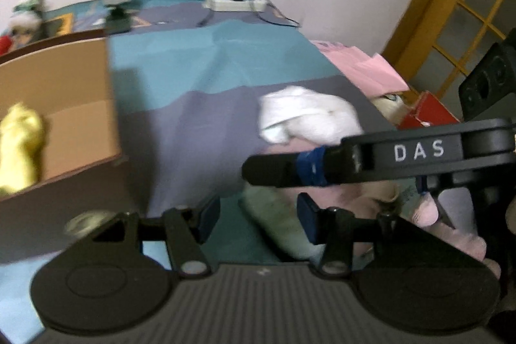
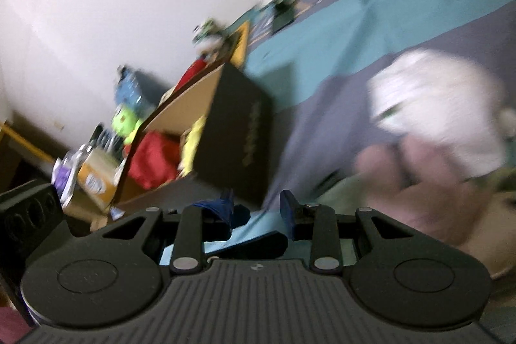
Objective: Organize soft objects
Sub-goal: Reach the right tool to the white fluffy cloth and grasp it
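A pile of soft items lies on the bed at the right: a white rolled cloth (image 1: 306,115) on top, pink cloth (image 1: 448,234) and a pale green piece (image 1: 277,221) below. In the right wrist view the white cloth (image 2: 438,115) and pink cloth (image 2: 429,192) are blurred. An open cardboard box (image 1: 80,124) at the left holds a yellow soft item (image 1: 19,144); the right wrist view shows the box (image 2: 232,128) with red (image 2: 154,160) and yellow items inside. My left gripper (image 1: 258,220) is open and empty before the pile. My right gripper (image 2: 258,210) is open and empty; its finger (image 1: 290,170) reaches over the pile.
The bed has a teal and purple striped cover (image 1: 206,60). A small lamp (image 1: 117,2) and a power strip with charger (image 1: 237,0) sit at the far edge by the wall. A red box (image 1: 425,115) and yellow-framed door (image 1: 451,5) are at the right. Toys (image 2: 129,118) lie beyond the box.
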Demonstrator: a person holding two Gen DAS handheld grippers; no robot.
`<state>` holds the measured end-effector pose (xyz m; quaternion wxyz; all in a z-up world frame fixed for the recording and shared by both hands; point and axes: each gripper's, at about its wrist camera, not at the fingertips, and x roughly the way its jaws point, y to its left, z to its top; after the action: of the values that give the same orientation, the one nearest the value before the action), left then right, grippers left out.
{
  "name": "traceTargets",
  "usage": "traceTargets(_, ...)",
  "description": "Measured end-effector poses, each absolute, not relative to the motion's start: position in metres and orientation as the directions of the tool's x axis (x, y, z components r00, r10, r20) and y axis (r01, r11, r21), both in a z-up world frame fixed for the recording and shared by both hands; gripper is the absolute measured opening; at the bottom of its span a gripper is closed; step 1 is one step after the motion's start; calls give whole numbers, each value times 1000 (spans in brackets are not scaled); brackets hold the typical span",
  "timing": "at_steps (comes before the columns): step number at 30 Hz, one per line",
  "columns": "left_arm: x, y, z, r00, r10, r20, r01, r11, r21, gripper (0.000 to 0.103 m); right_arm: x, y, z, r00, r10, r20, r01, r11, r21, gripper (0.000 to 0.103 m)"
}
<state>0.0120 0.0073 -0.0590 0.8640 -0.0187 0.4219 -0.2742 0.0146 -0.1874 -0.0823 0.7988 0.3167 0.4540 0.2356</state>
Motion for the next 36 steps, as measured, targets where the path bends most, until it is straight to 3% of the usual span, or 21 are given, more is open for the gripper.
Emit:
traceTargets(14, 91, -95, -86, 417, -503, -757, 486, 827, -282, 55, 54, -310, -98, 612, 457, -645, 105, 761, 640, 15)
traceTargets(24, 130, -118, -108, 406, -441, -801, 437, 863, -254, 61, 101, -318, -158, 500, 529, -686, 186, 708, 682, 17)
traceTargets(36, 142, -118, -110, 426, -452, -784, 428, 864, -266, 62, 117, -308, -161, 488, 538, -687, 147, 726, 672, 23)
